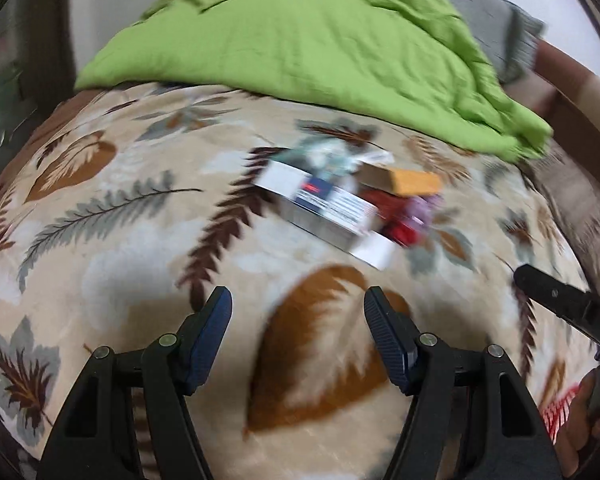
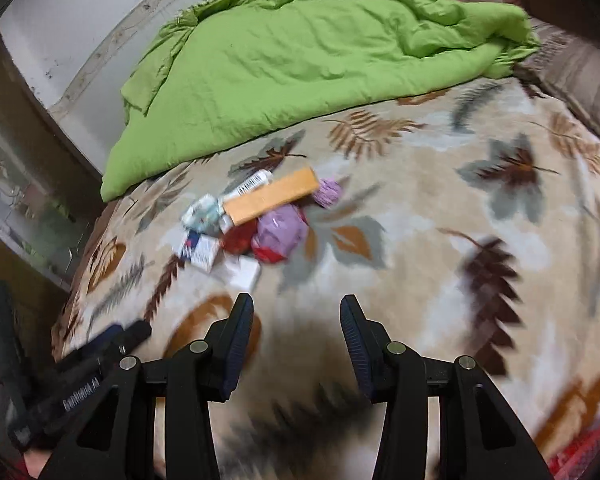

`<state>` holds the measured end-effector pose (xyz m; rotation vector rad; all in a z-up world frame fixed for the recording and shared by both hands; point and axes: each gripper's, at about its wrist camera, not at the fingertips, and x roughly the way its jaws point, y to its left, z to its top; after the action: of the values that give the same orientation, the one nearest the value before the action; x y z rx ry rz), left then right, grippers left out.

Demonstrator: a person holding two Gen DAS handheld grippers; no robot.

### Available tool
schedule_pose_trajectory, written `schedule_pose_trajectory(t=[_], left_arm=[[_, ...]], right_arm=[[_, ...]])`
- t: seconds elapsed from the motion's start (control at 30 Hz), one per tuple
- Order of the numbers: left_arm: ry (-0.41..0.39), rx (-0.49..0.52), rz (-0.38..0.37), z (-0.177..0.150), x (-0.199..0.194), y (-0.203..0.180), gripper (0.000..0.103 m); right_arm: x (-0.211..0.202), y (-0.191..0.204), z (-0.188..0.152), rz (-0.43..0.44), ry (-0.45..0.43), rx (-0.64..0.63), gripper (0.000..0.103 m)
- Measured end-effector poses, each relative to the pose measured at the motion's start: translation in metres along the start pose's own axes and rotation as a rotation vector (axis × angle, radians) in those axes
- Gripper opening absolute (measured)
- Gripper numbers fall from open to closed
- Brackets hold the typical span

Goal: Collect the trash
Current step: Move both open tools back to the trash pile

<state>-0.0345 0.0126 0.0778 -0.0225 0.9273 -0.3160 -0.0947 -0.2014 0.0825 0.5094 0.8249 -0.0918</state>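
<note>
A small heap of trash lies on the leaf-patterned blanket. In it are a white and blue carton, an orange box, a purple wrapper, a red packet and a crumpled pale paper. My left gripper hangs open over the blanket, short of the heap, with nothing between its fingers. My right gripper is open and empty too, just below and right of the heap. Both views are blurred.
A rumpled green quilt covers the far part of the bed. A grey cloth lies behind it. The right gripper shows at the right edge of the left view, the left gripper at the lower left of the right view.
</note>
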Motion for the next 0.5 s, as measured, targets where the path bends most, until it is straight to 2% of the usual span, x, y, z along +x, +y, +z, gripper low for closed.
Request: schedule_pose_trajectory(t=[0.13,0.3,0.37,0.47,0.5], left_arm=[[0.004,-0.069,0.011,0.014,0.020,0.013,0.068],[-0.011,-0.105,0.003,0.018,0.036,0.025,0.068],[-0.013,-0.111,-0.010,0.017,0.041,0.030,0.068],[-0.013,-0.122,-0.026,0.017,0.045,0.035,0.068],[-0.012,-0.122,-0.030,0.018,0.046,0.036,0.068]], right_arm=[[0.053,0.008,0.030,0.006,0.036,0.071,0.051],[0.103,0.001,0.043,-0.010,0.089,0.158,0.051],[0.114,-0.002,0.044,-0.015,0.090,0.162,0.051],[0.127,-0.004,0.042,0.029,0.081,0.167,0.051],[0.129,-0.003,0.041,0.034,0.073,0.160,0.048]])
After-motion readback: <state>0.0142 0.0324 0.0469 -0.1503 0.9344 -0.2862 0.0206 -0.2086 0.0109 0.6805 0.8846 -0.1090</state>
